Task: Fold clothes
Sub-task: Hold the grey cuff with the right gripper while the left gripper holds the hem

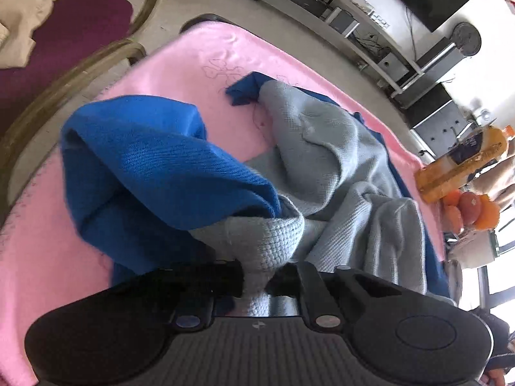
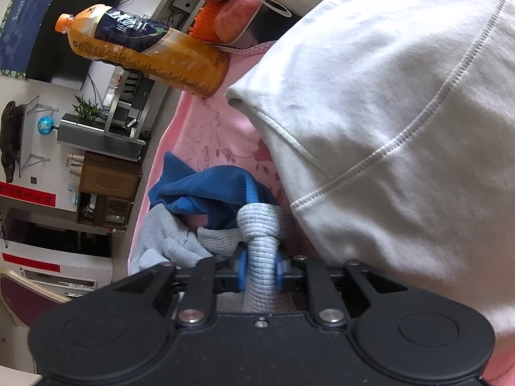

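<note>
My left gripper (image 1: 254,281) pinches a bunched fold of the blue-and-grey waffle-knit garment (image 1: 325,160) at the lower centre of its view; my right gripper (image 2: 260,273) clamps a grey ribbed band likewise. The garment lies crumpled on the pink-covered desk (image 1: 180,64), its long axis running away toward upper right, blue corner farthest, both grippers equally near.

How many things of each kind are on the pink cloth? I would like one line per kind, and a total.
Garments: 2, the blue and grey garment and the white garment
Juice bottles: 1
Total: 3
The fruits by the bottle are too hidden to count.
</note>
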Motion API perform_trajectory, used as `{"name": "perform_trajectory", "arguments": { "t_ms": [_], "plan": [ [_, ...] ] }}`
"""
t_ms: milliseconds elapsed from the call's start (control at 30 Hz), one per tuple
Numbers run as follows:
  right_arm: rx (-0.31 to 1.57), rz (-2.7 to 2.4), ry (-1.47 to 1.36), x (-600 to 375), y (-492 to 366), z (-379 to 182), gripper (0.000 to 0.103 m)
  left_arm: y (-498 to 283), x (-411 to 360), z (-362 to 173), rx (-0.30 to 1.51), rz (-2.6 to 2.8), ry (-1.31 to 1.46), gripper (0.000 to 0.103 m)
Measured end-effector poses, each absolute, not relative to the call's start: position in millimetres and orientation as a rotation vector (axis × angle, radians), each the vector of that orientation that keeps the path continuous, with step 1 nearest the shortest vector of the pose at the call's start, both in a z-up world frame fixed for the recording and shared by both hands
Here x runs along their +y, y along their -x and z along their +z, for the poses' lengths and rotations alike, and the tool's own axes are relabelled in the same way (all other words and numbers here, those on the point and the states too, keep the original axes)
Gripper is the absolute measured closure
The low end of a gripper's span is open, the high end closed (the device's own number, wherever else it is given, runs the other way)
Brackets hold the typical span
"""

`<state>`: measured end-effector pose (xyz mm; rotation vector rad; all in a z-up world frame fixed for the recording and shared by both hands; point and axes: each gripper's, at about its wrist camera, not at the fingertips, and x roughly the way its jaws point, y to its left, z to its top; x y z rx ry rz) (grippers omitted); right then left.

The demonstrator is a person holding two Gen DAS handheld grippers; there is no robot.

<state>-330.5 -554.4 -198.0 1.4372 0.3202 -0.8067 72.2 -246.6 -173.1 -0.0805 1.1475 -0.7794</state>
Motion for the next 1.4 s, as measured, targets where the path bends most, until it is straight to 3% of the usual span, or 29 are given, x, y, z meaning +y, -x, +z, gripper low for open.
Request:
{"name": "perform_trajectory", "arguments": {
  "t_ms": [267, 333, 400, 567, 800, 1133, 1333, 1400],
  "plan": [
    [0.243, -0.765, -1.52, -556.0, 339.0, -202.2, 0.061, -75.3, -196.6, -174.8, 1.141, -0.678, 0.111, 0.097],
    [0.207, -0.722, -1.541, -554.4, 342.4, -201.1, 0.062, -77.9, -187.1, -183.3, 1.147, -0.634, 0.141, 0.095],
    [0.188, -0.643, -1.495, -550.2, 340.0, -191.5, 0.07, -76.9, -184.1, -185.2, 1.138, -0.613, 0.141, 0.095],
    [0.19, -0.472, -1.297, -537.2, 315.5, -161.8, 0.07, -67.3, -192.7, -180.2, 1.075, -0.636, 0.066, 0.095],
    [0.488, -0.453, -1.161, -519.6, 244.7, -166.1, 0.07, -65.7, -194.4, -184.2, 1.066, -0.648, 0.051, 0.095],
    [0.409, -0.735, -1.2, -528.9, 311.8, -166.7, 0.071, -64.5, -196.5, -185.5, 1.063, -0.647, 0.044, 0.095],
    [0.477, -0.845, -1.287, -548.3, 311.4, -195.1, 0.071, -65.6, -195.8, -187.1, 1.07, -0.644, 0.044, 0.095],
    [0.493, -0.878, -1.277, -548.8, 305.4, -199.2, 0.077, -66.8, -194.9, -188.2, 1.078, -0.644, 0.049, 0.095]
  ]
}}
